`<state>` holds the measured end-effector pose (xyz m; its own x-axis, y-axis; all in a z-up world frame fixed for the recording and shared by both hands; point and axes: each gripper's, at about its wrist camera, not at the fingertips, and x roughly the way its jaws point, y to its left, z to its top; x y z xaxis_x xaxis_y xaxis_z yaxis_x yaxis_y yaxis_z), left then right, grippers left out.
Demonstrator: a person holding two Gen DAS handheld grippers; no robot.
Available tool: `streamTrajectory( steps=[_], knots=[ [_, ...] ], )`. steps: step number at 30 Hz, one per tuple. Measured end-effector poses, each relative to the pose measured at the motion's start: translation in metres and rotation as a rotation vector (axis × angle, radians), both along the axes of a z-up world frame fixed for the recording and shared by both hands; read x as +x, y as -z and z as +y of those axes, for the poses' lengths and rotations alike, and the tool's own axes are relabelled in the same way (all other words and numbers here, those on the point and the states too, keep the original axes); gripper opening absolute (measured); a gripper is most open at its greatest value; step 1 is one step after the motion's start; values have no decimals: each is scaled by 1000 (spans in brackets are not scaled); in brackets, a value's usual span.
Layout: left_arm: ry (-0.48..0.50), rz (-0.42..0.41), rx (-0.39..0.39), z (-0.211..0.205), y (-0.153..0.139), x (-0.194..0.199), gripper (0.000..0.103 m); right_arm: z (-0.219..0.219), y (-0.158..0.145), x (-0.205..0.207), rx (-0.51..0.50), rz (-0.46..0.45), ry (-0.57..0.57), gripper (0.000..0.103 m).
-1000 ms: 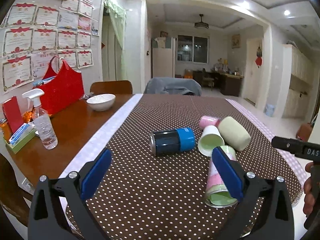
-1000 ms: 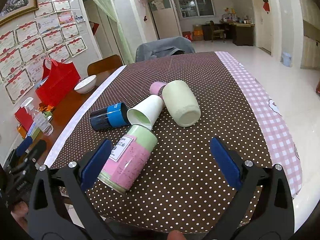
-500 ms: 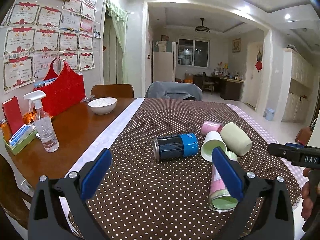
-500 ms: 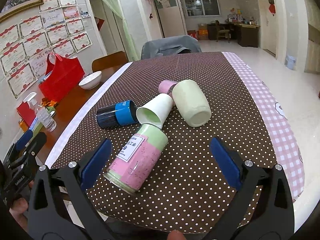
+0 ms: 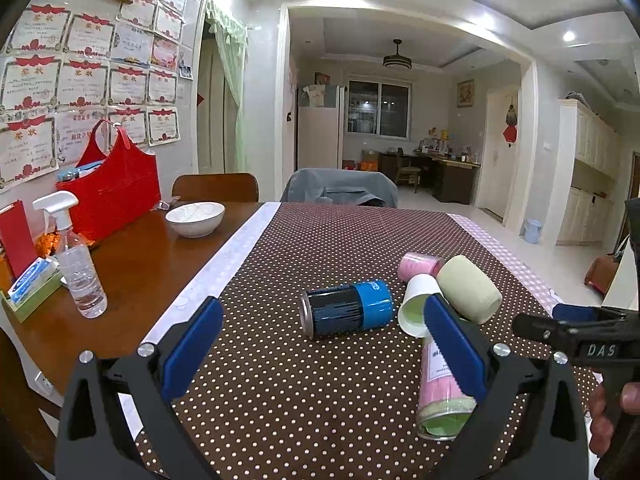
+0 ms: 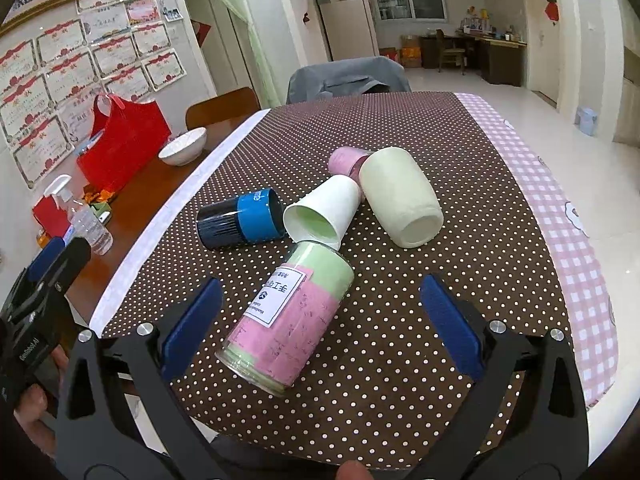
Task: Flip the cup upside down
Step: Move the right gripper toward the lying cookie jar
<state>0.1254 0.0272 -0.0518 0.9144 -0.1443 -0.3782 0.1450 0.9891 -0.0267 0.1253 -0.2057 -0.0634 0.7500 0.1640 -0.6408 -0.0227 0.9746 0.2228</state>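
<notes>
Several cups and cans lie on their sides on the brown dotted tablecloth point(image 6: 460, 280). A white paper cup point(image 6: 320, 210) with a green inside points its mouth toward me; it also shows in the left wrist view point(image 5: 418, 306). Beside it lie a pale green mug point(image 6: 400, 196), a small pink cup point(image 6: 346, 160), a black and blue can point(image 6: 240, 224) and a pink and green can point(image 6: 286, 320). My right gripper point(image 6: 320, 328) is open, straddling the pink and green can from above. My left gripper point(image 5: 320, 348) is open and empty, short of the black and blue can point(image 5: 346, 308).
On the bare wooden table to the left stand a spray bottle point(image 5: 78, 268), a white bowl point(image 5: 195, 218), a red bag point(image 5: 110, 188) and a small box of packets point(image 5: 30, 284). Chairs stand at the far end. The table's right edge has pink checked cloth point(image 6: 572, 248).
Both grippers have drawn back and tilted up a little, so the cups sit lower in view. Both stay open. The cups have not moved.
</notes>
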Motion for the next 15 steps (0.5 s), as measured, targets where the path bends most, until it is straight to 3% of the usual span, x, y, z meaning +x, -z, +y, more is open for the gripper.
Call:
streamTrajectory(
  steps=[9,15],
  knots=[
    [28,20,7,-2,6,28,99,8,7,22,-35,61,6,97],
    [39,48,13,-3,17,45,99,8,24,41,34,151,-21,97]
  ],
)
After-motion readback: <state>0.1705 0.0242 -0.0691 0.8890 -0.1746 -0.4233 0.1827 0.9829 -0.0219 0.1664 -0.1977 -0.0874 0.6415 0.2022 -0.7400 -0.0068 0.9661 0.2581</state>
